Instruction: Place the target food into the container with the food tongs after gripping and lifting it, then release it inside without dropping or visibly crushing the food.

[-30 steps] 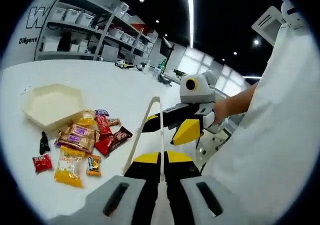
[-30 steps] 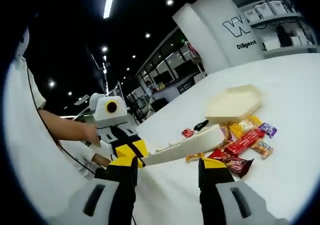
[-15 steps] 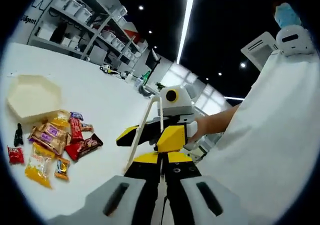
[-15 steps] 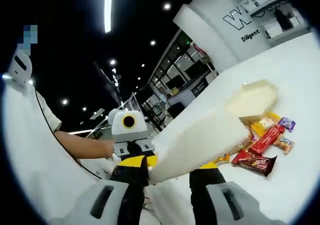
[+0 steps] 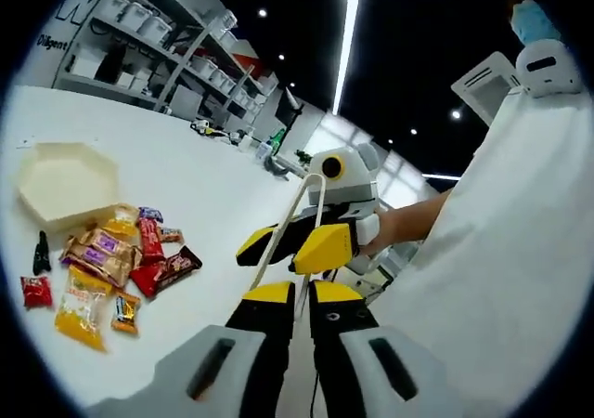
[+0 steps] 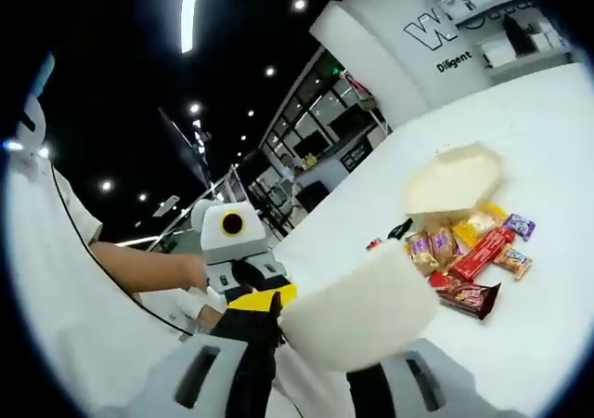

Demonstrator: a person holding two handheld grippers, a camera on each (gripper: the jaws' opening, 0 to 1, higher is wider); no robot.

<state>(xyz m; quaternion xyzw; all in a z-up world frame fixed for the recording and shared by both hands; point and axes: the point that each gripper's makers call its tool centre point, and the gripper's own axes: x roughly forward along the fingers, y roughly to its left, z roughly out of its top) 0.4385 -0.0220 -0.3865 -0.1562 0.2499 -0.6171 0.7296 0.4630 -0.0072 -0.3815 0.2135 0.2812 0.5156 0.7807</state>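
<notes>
On the white table: heap of small foil-wrapped snack packets, light, crinkly, slippery; grip mid-body. Left gripper pinches cream plastic tongs; right gripper likewise.

The cream tongs sit between my right gripper's jaws, their broad end close to the lens and hiding one jaw. My other gripper, yellow and black, is to the left, held by my hand. On the white table lie a hexagonal container and, just beside it, a cluster of wrapped snacks.
</notes>
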